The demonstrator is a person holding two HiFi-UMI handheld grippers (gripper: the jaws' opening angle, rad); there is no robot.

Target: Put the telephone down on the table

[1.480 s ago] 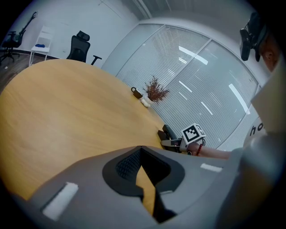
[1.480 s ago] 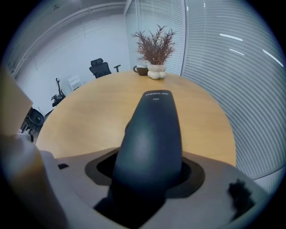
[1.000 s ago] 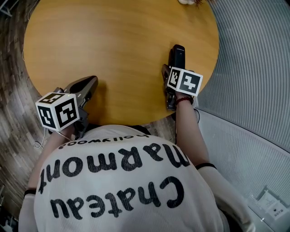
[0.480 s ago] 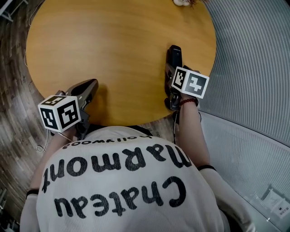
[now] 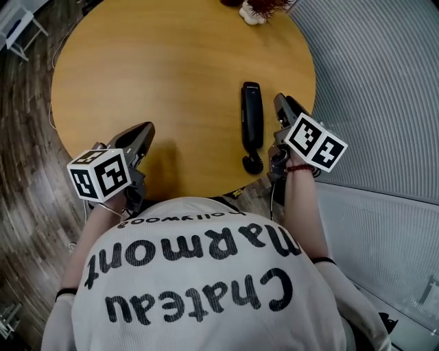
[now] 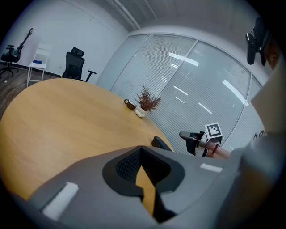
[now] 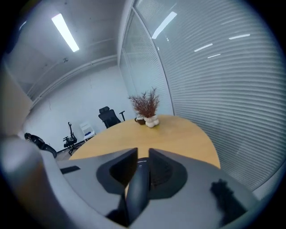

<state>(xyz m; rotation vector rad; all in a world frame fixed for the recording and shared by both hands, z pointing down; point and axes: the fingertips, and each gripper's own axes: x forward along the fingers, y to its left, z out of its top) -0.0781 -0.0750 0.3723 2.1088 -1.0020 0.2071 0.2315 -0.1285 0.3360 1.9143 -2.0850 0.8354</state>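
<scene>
Round and wooden, the table (image 5: 171, 68) fills the head view, with plank floor (image 5: 27, 171) at its 9 o'clock side and a ribbed wall of blinds (image 5: 384, 82) at 3 o'clock. Nearest of all, at 6 o'clock, only this view shows the person's lettered white shirt (image 5: 192, 274).

Over the table's 7 o'clock edge hangs the left gripper (image 5: 145, 129). Its own view shows the jaw tips meeting with nothing between them, just a sliver of tabletop behind. At the 4 o'clock rim is the right gripper (image 5: 281, 103). Its jaws have just been closing and stand a narrow gap apart, pressing on nothing.

The telephone (image 5: 252, 120) lies flat on the table just beside that gripper, at its 9 o'clock, pointing toward 12 o'clock. The right gripper view shows it only as a dark bar seen through the jaw gap. The left gripper view catches just one end of it above the jaw, with the right gripper's marker cube at 3 o'clock of it.

At the far 1 o'clock rim stands a small reddish plant (image 5: 260, 8). Both gripper views add a dark cup (image 6: 129, 104) touching or just beside it, and a black office chair (image 6: 73, 65) by the far wall.
</scene>
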